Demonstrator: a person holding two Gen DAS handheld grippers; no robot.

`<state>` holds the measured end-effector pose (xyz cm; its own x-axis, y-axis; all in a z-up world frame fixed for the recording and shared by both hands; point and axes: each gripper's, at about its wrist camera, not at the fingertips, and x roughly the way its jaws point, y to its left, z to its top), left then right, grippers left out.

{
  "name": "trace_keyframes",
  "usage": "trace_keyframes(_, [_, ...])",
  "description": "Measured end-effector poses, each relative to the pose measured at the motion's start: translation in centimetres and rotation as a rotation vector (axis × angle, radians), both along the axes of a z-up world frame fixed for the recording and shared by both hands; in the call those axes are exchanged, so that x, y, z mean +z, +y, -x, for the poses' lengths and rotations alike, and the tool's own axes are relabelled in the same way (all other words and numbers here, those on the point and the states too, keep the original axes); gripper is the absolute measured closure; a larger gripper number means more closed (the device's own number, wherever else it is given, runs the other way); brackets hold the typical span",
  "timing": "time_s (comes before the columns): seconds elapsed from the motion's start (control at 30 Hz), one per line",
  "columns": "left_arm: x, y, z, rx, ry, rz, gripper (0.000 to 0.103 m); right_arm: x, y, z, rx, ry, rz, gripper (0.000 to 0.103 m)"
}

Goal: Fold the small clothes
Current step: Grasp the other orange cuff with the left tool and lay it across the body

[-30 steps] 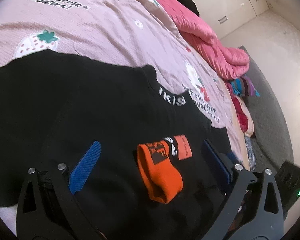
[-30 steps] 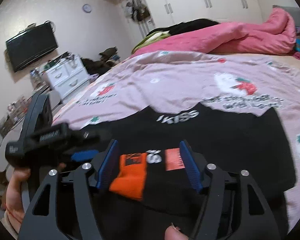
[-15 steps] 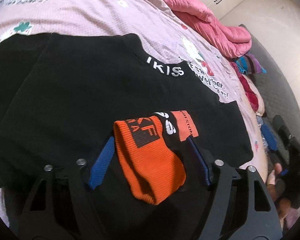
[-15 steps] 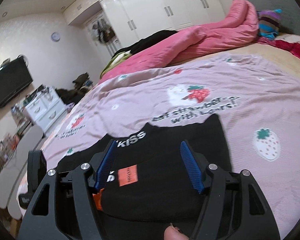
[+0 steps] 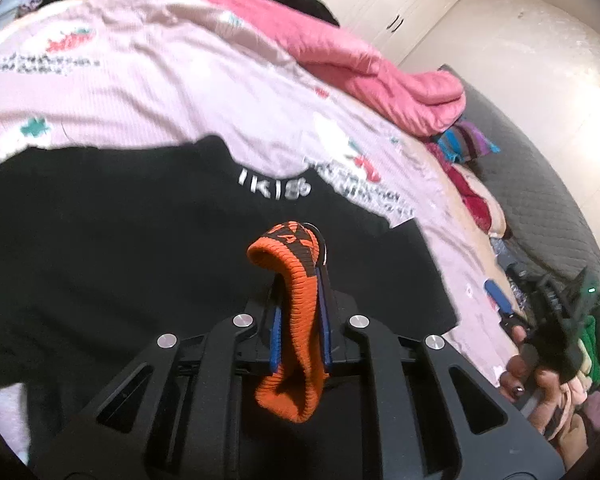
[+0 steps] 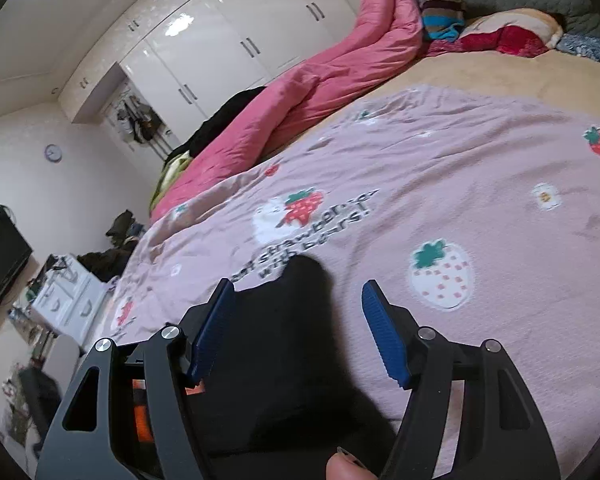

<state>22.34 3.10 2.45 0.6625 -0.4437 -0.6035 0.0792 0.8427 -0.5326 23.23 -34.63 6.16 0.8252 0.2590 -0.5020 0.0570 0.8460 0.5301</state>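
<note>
One pink strawberry-print bedspread (image 5: 148,92) covers the bed, with one rolled pink quilt (image 5: 364,64) along its far edge, toward one o'clock. One black garment (image 5: 112,248) lies flat on the bedspread, white lettering at its twelve o'clock edge. One orange-and-black sock (image 5: 296,320): my left claw (image 5: 300,280) has just been closing and now pinches it between both blue pads, its cuff looping past the tips at twelve, its other end hanging toward six. My right claw (image 6: 296,312) stands open and empty, over the garment's corner.
</note>
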Motion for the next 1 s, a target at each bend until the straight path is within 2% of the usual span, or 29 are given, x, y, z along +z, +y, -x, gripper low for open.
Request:
trace_keyframes(0.2, [1.9, 1.8, 1.0, 0.045, -0.062, 0.02, 0.096, -0.1, 0.3, -0.2, 0.002, 0.006, 0.013, 0.038])
trace_keyframes(0.43, [2.3, 2.8, 1.4, 0.048, -0.055, 0.029, 0.096, 0.5, 2.3, -0.5, 0.03, 0.006, 0.129, 0.038])
trace_keyframes(0.63, [2.4, 3.4, 1.5, 0.053, -0.045, 0.038, 0.096, 0.2, 4.3, -0.9, 0.094, 0.011, 0.184, 0.038])
trace_keyframes(0.87, [1.8, 4.1, 1.3, 0.089, -0.018, -0.008, 0.095, 0.1, 7.2, -0.9, 0.178, 0.013, 0.257, 0.038])
trace_keyframes(1.0, [2.4, 4.5, 1.7, 0.118, -0.044, -0.052, 0.095, -0.4, 8.8, -1.0, 0.228, 0.028, 0.295, 0.038])
